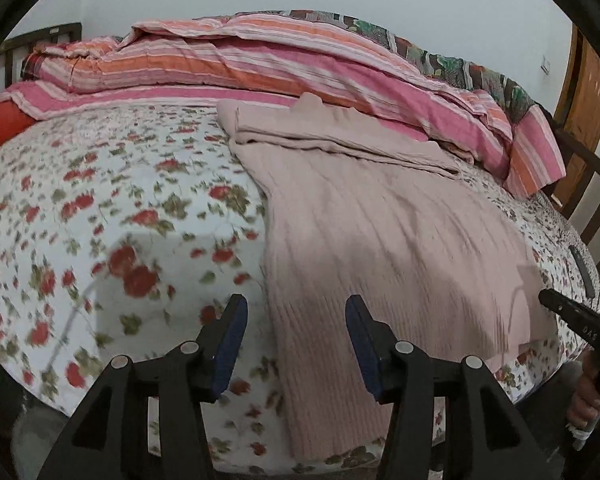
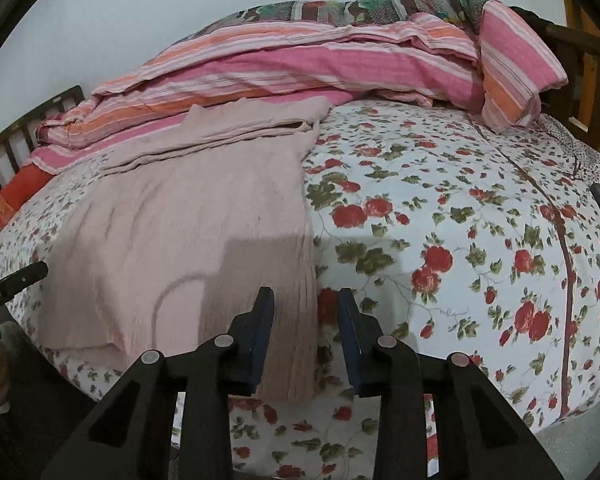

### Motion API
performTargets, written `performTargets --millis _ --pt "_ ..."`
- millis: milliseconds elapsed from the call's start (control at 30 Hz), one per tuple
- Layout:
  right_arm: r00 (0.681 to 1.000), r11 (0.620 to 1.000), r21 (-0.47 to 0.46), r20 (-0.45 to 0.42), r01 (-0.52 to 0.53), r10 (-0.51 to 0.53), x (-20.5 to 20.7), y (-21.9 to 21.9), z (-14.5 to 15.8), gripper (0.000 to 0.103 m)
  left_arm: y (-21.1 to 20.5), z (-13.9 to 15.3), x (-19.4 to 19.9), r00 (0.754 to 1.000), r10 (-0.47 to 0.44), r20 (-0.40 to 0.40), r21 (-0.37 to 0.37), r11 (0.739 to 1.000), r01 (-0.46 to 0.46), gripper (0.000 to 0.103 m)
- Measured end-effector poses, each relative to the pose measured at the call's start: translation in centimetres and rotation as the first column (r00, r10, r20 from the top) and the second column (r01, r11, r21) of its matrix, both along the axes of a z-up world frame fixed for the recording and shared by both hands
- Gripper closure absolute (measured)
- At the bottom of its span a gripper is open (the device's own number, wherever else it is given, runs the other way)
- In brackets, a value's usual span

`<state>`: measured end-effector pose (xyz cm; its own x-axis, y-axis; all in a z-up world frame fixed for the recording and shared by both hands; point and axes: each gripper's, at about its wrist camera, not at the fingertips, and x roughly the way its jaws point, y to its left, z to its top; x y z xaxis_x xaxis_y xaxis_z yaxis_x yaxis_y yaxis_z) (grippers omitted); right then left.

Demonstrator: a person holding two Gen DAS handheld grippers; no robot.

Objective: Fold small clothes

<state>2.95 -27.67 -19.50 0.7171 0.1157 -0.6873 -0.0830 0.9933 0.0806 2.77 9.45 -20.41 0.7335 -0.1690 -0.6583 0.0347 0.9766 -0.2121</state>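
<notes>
Floral bedsheet (image 2: 440, 208) carries the pink knit garment (image 1: 380, 240), near hem at the bed's edge, far part already folded over. I judge folding partly done. Left gripper (image 1: 296, 344) and right gripper (image 2: 306, 332) both gape, empty.

text: "DAS" | on: right claw (image 1: 572, 316), black finger | other text: none legible

Soft even light, blurred left view (motion), fisheye-bent edges, dark corners
</notes>
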Motion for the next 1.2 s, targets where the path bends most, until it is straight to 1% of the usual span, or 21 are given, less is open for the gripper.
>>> performTargets --millis 67,133,233,267,333,400,500,567,633,667,700,767,867,1000,1067,1200 --pt "1.000 1.000 0.012 0.007 -0.005 0.005 -0.1 -0.1 -0.1 0.070 0.0 -0.6 -0.2 1.000 0.010 0.011 -0.033 0.999 -0.009 0.058" --pt "1.000 1.000 0.010 0.023 -0.010 0.009 -0.2 -0.1 0.0 0.070 -0.1 -1.1 -0.3 1.000 0.015 0.018 -0.038 0.999 -0.014 0.059" --pt "1.000 1.000 -0.002 0.022 -0.004 0.004 0.0 0.0 -0.4 0.071 -0.3 -1.9 -0.5 0.999 0.009 0.037 -0.016 1.000 -0.008 0.061" --pt "1.000 1.000 -0.006 0.027 0.002 -0.002 0.0 0.0 -0.5 0.072 -0.4 -2.0 -0.6 0.999 0.006 0.045 -0.011 1.000 -0.006 0.061" --pt "0.998 1.000 -0.022 0.057 0.022 -0.021 -0.2 0.2 -0.5 0.073 -0.4 -2.4 -0.8 0.998 0.000 0.067 -0.005 1.000 0.000 0.061" --pt "0.997 0.999 -0.036 0.068 0.030 -0.027 -0.2 0.5 -0.5 0.073 -0.5 -2.6 -1.1 0.996 -0.004 0.084 0.004 1.000 0.004 0.062" --pt "0.997 0.998 -0.063 0.077 0.021 -0.016 -0.1 1.1 -0.7 0.076 -0.7 -2.8 -1.3 0.995 -0.018 0.094 0.009 1.000 0.017 0.062" --pt "0.996 0.997 -0.073 0.084 0.029 -0.023 -0.2 1.3 -0.8 0.076 -0.4 -2.7 -1.2 0.996 -0.023 0.091 -0.010 1.000 0.024 0.062" --pt "0.997 0.998 -0.051 0.074 0.027 -0.024 -0.1 1.2 -0.9 0.077 0.0 -2.7 -1.0 0.996 -0.022 0.081 -0.045 0.999 0.026 0.062" --pt "0.998 0.999 -0.036 0.063 0.019 -0.017 0.0 1.1 -1.0 0.080 0.3 -2.7 -0.9 0.997 -0.022 0.074 -0.072 0.997 0.028 0.062" --pt "0.998 1.000 -0.027 0.056 0.014 -0.012 0.2 1.0 -1.0 0.081 0.6 -2.7 -0.8 0.997 -0.021 0.068 -0.099 0.995 0.028 0.062" --pt "0.999 1.000 -0.004 0.047 0.009 -0.009 0.3 0.6 -1.0 0.082 1.2 -2.9 -0.7 0.998 -0.022 0.054 -0.143 0.989 0.029 0.062" --pt "0.999 1.000 0.018 0.041 0.005 -0.006 0.3 0.4 -1.0 0.083 1.7 -3.0 -0.5 0.999 -0.024 0.041 -0.188 0.982 0.031 0.062" --pt "0.999 0.999 0.047 0.038 0.006 -0.008 0.3 0.1 -1.0 0.083 1.6 -3.2 -0.7 0.999 -0.033 0.027 -0.205 0.978 0.038 0.065" --pt "0.999 0.998 0.056 0.032 0.006 -0.008 0.2 0.0 -1.0 0.082 1.3 -3.5 -0.9 0.998 -0.061 0.011 -0.219 0.974 0.062 0.065" --pt "1.000 0.997 0.073 0.020 0.004 -0.006 -0.2 0.0 -1.2 0.082 0.6 -3.5 -1.5 0.997 -0.077 0.006 -0.197 0.977 0.077 0.065"
